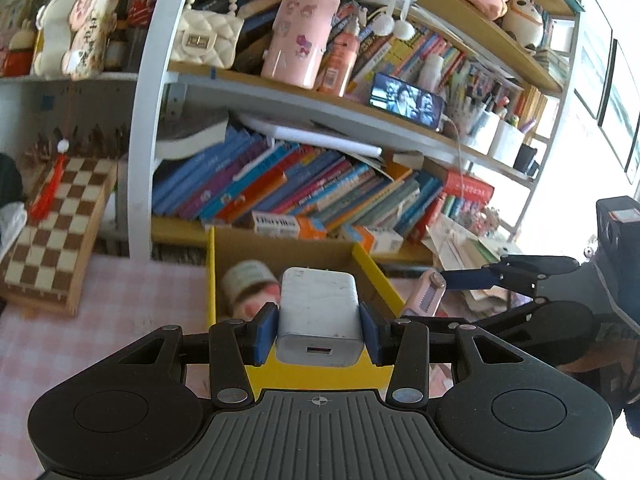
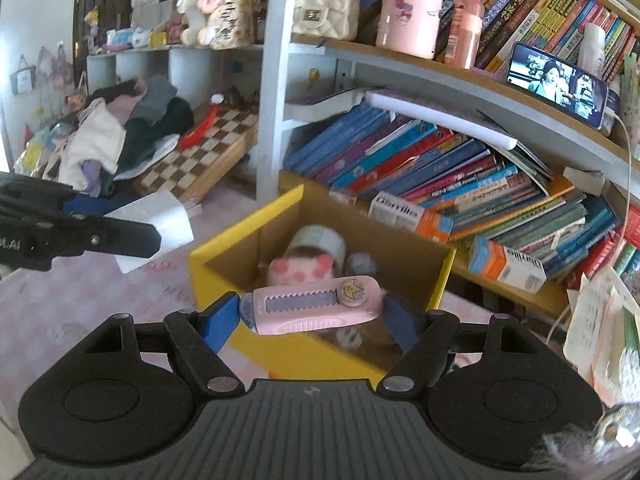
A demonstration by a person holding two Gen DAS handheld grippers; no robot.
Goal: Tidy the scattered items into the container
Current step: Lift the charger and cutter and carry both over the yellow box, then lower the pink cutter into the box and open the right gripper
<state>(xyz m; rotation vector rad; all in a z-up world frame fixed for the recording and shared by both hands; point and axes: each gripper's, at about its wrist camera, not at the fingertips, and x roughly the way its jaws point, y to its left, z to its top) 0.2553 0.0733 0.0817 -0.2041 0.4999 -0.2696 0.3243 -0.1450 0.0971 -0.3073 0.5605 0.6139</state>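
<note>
Left wrist | charger (image 1: 320, 316) clamped in left hand-held gripper (image 1: 318, 334) | over box (image 1: 210, 272)

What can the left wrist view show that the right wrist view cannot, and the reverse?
Only the left wrist view shows the USB port on the white plastic wall charger. Only the right wrist view shows the charger's metal prongs and the pile of clothes. Both show the yellow cardboard box, the pink plastic utility knife and the wooden chessboard.

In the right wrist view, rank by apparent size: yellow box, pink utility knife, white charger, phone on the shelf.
1. yellow box
2. pink utility knife, though enlarged by nearness in the right tongs
3-4. white charger and phone look alike; unranked.
</note>
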